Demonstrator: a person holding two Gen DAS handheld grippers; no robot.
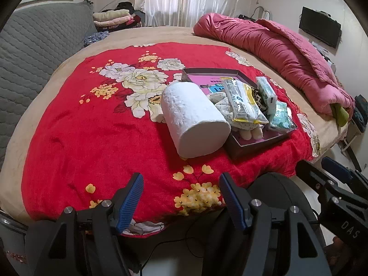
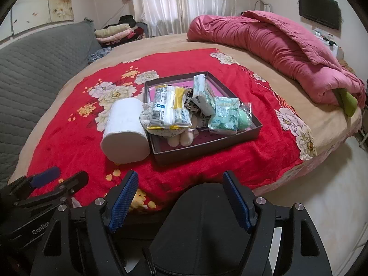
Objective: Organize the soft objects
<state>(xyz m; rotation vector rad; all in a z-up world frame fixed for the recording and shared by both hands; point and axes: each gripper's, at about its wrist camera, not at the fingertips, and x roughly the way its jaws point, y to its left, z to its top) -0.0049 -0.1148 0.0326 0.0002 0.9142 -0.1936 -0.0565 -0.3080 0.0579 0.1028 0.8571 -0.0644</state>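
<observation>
A white paper roll lies on its side on the red floral blanket, leaning against the left wall of a dark shallow box. Piled in the box are a yellow-and-white packet, green tissue packs, a leopard-print cloth and a pale plush toy. My left gripper stands open over the blanket's near edge, nothing between its fingers. My right gripper is open too, short of the box; it also shows beside the left gripper.
A rolled pink quilt lies along the bed's far right. A grey quilted cover is on the left, folded clothes at the back. The bed's edge and floor are to the right. A black rounded thing sits below the grippers.
</observation>
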